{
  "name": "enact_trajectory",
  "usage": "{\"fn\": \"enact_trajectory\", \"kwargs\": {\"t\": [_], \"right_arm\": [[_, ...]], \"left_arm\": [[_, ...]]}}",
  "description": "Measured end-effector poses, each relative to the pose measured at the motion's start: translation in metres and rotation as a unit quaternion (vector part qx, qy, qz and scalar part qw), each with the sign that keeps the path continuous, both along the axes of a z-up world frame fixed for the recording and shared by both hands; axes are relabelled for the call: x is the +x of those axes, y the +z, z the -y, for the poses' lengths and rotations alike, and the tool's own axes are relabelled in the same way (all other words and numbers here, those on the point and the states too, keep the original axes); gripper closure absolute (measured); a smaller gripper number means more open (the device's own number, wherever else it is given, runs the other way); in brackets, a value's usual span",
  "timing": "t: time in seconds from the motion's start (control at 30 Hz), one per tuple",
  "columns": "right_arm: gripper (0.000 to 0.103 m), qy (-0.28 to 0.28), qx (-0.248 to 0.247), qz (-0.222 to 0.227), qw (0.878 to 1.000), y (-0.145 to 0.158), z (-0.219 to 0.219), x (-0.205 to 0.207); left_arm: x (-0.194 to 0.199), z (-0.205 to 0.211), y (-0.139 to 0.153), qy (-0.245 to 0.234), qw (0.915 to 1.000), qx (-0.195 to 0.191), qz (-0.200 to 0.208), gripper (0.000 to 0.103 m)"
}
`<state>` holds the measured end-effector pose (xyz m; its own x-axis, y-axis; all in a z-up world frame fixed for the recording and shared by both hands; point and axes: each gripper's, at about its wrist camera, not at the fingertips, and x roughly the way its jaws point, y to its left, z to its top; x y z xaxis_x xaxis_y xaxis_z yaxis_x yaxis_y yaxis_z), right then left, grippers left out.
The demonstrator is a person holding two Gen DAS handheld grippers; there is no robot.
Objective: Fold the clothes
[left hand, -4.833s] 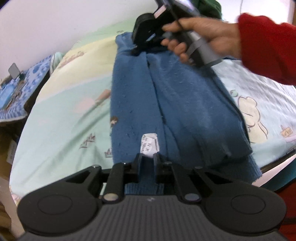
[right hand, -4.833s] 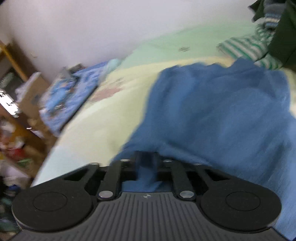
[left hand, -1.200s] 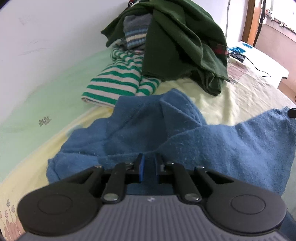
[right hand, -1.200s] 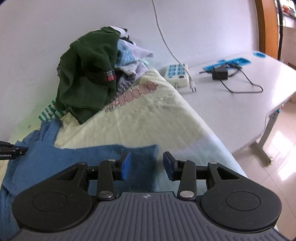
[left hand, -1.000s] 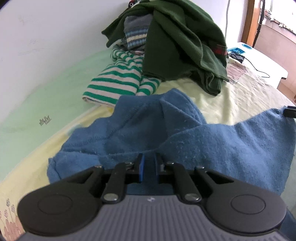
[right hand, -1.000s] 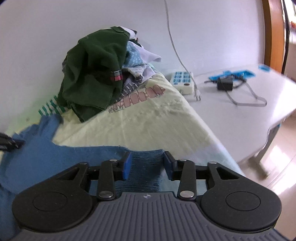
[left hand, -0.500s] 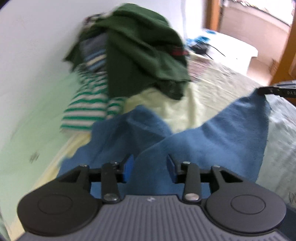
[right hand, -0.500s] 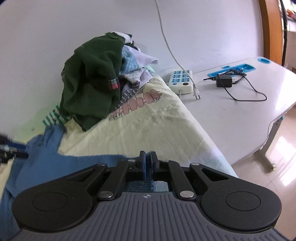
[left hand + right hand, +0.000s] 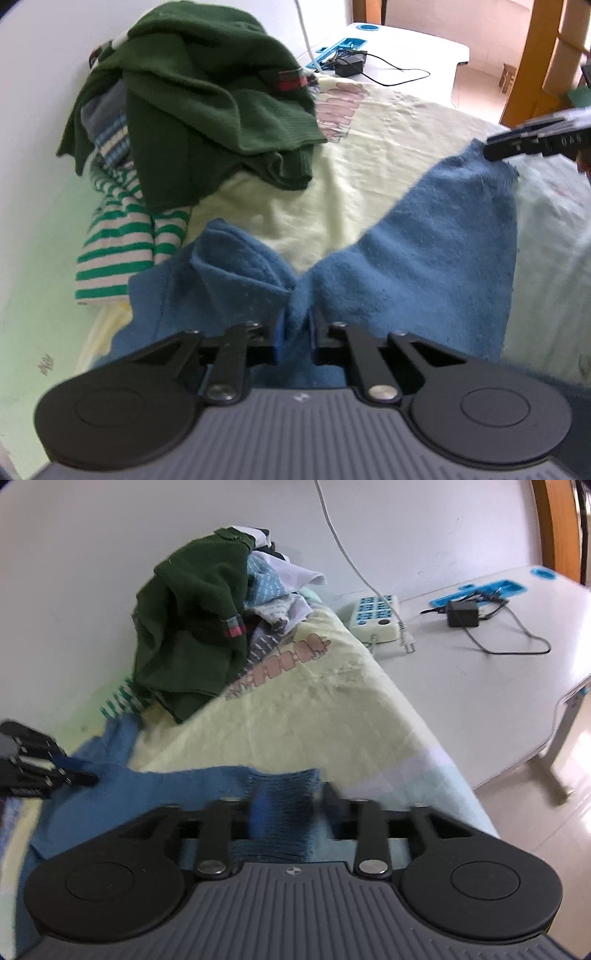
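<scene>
Left claw (image 9: 295,332) reclamped blue sweater (image 9: 424,258); right claw (image 9: 288,812) opening

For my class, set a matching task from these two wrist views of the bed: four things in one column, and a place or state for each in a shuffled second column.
1. blue sweater
2. green sweater
3. power strip
4. striped garment

a. on the white table
b. on top of the clothes pile
c. pinched in the left gripper
d. at the foot of the pile, on the sheet

Pairs: 1-c, 2-b, 3-a, 4-d
</scene>
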<state>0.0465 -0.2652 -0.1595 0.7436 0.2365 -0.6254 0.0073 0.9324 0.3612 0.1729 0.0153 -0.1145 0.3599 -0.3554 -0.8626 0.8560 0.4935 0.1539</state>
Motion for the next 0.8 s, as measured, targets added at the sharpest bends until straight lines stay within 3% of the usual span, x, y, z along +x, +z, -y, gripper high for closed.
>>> {"fn": "enact_trajectory", "kwargs": {"t": [0.1,0.17,0.23,0.37,0.53,0.63,0.73,0.8], "right_arm": [[0.067,0.011,-0.037,0.009,0.999,0.0,-0.009,0.002],[0.092,0.019,-0.066,0.009,0.998,0.001,-0.016,0.003],[0.095,0.018,-0.068,0.007,0.997,0.002,-0.015,0.004],[0.097,0.004,0.004,0.034,0.999,0.024,0.0,-0.004],[0.097,0.034,0.048,0.072,0.996,0.062,-0.011,-0.014],[0.097,0.061,0.039,0.089,0.993,0.085,-0.034,-0.022],[0.097,0.07,0.0,0.106,0.992,0.102,-0.062,-0.033],[0.097,0.07,0.004,0.111,0.991,0.11,-0.075,-0.041]], "left_arm": [[0.001,-0.001,0.002,0.015,0.9999,-0.002,0.007,0.096],[0.002,0.0,0.003,0.023,0.9996,-0.002,0.014,0.096],[0.0,0.002,0.003,0.026,0.9994,0.004,0.024,0.095],[0.0,0.003,0.003,0.042,0.9984,0.006,0.038,0.094],[0.001,0.005,0.0,0.063,0.996,0.009,0.063,0.079],[0.006,-0.004,0.005,0.072,0.9963,-0.008,0.047,0.078],[0.007,-0.019,0.014,0.067,0.9966,-0.023,0.04,0.077],[0.005,-0.034,0.022,0.059,0.9969,-0.025,0.045,0.073]]}}
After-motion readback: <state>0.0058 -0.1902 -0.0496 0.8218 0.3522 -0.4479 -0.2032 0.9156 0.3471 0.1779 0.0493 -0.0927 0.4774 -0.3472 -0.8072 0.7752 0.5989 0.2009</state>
